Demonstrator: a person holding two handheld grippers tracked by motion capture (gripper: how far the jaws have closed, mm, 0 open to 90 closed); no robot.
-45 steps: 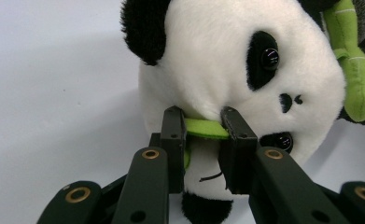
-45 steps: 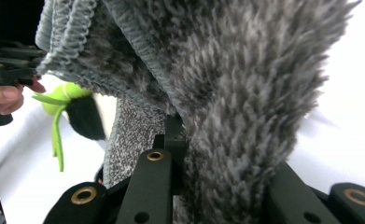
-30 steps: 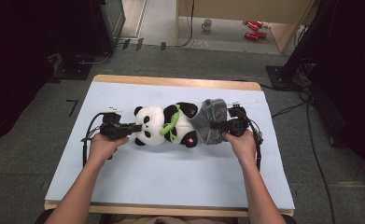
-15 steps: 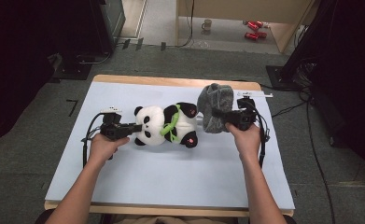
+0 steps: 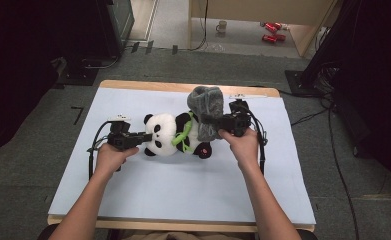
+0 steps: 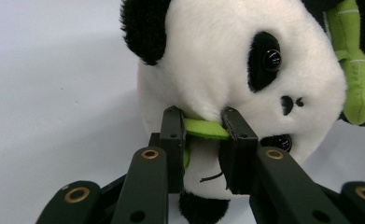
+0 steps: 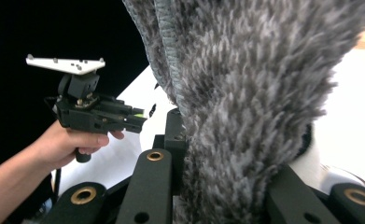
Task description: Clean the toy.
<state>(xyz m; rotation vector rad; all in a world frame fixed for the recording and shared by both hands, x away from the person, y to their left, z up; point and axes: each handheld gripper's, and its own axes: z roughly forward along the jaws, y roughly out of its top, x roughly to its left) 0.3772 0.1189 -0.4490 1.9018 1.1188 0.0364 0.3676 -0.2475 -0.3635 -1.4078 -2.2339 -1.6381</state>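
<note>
A panda plush lies on its side on the pale mat, with a green bamboo piece across its chest. My left gripper is at the panda's head, shut on a thin green strip beside its face. My right gripper is shut on a grey fuzzy cloth, which it holds lifted above the panda's lower body. The cloth hides the right jaw. In the right gripper view the left gripper appears farther off.
The pale blue mat covers a wooden table. On the floor beyond stand a mug and red objects. Dark equipment stands at the far left, and cables run along the right.
The right gripper has risen and moved away from me, lifting the grey cloth off the table so that it stands up over the panda. The left gripper and the panda's head stayed put.
</note>
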